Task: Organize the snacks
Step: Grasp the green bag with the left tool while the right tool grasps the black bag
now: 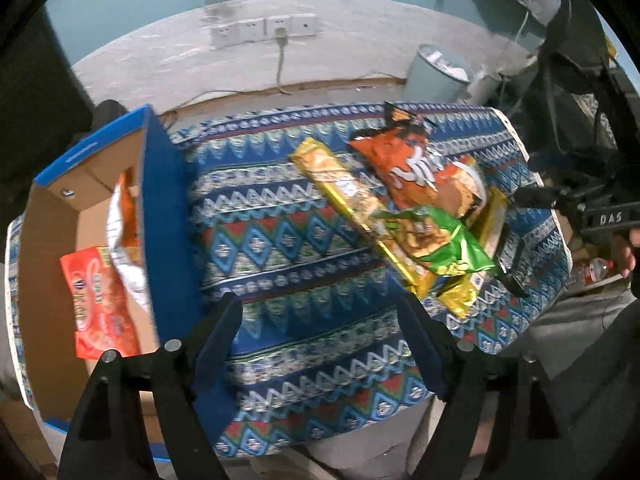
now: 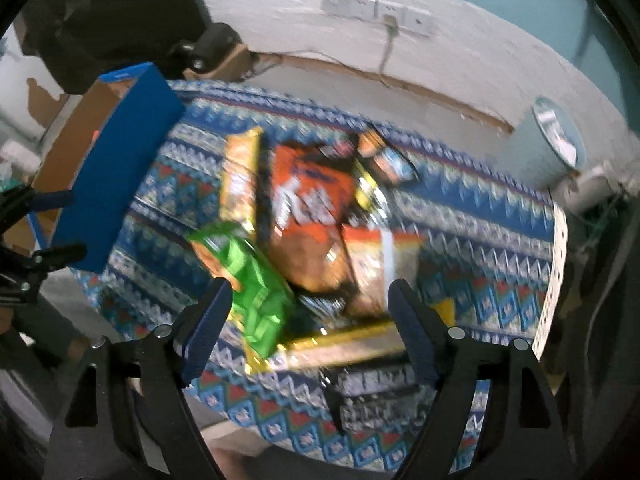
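Over the table (image 1: 320,240), my left gripper (image 1: 320,340) hung released and empty; two packets already lay in the box (image 1: 168,208), and only "DAS" on my right gripper (image 1: 520,240) read clearly. From the right wrist view, my right gripper (image 2: 310,320) gaped over the snack pile (image 2: 312,232); I judged the overlapping, slippery bags might slide or come up together.

Only "DAS" reads clearly, on the right claw's black body (image 1: 610,219).
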A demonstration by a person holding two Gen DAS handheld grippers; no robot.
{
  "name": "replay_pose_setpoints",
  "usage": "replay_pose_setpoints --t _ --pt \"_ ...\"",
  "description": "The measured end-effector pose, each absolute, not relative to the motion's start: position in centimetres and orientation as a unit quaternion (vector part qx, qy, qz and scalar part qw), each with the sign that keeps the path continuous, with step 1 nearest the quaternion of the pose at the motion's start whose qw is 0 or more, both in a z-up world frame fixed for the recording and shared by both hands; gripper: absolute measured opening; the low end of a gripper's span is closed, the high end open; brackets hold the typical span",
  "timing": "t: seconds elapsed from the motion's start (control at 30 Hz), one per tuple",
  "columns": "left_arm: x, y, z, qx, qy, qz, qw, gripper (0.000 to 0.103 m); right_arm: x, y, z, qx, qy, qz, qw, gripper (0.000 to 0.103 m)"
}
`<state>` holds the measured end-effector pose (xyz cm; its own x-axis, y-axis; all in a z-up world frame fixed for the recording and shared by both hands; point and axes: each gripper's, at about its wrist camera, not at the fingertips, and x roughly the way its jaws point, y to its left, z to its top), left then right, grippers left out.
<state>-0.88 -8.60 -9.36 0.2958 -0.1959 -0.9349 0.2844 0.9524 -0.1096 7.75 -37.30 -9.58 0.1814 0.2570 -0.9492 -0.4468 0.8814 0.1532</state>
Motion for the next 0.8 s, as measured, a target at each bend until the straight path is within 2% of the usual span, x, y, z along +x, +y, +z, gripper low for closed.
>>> replay_pose_setpoints --t 0.4,0.8 --pt "-0.3 -13.1 -12.6 0.006 0.621 -0.176 0.764 0.081 6.0 -41.9 -14.0 -0.077 0.644 0.205 0.733 0.083" --pt "0.3 -15.7 -15.2 -0.003 0.652 -0.174 0.738 0.081 4.4 -44.0 -21.0 -0.098 0.716 0.192 0.664 0.085"
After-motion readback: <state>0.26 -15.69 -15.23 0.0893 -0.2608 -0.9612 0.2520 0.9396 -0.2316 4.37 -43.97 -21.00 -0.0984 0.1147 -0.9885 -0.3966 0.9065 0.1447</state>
